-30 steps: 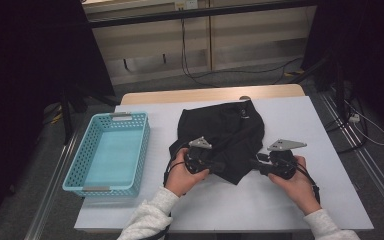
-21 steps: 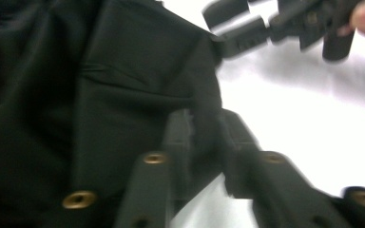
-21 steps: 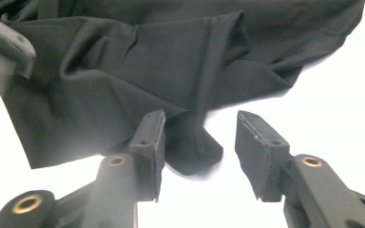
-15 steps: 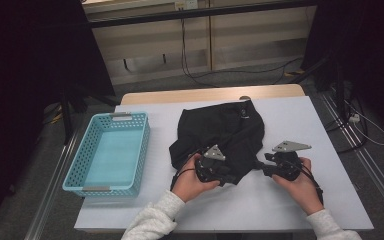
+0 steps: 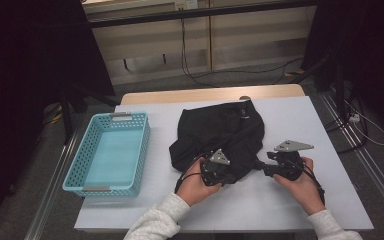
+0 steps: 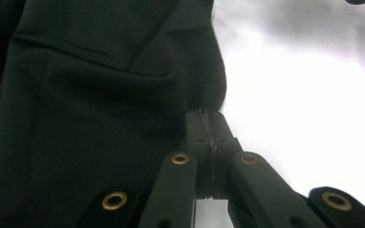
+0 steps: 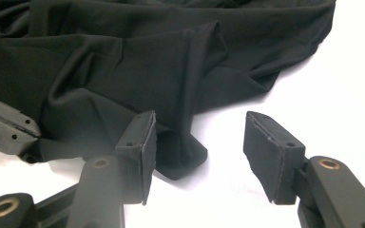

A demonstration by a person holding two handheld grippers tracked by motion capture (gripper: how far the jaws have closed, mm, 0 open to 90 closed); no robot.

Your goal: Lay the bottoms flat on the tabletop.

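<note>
Pinching black cloth (image 6: 100, 109), seemingly: left gripper (image 6: 205, 124)

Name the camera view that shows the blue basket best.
The high view: the blue basket sits whole at the table's left, empty. The left and right gripper views look at the black garment instead.

This looks like a lab or test room set up for recording, not a home. A white tabletop (image 5: 300, 200) stands on a grey carpeted floor (image 5: 260, 75), with metal rails (image 5: 365, 165) running along the floor at both sides. Loose cables (image 5: 190, 60) trail across the carpet in the upper middle of the frame, before plain beige wall panels (image 5: 145, 45). Dark curtains (image 5: 30, 75) hang at the upper left and upper right.
</note>
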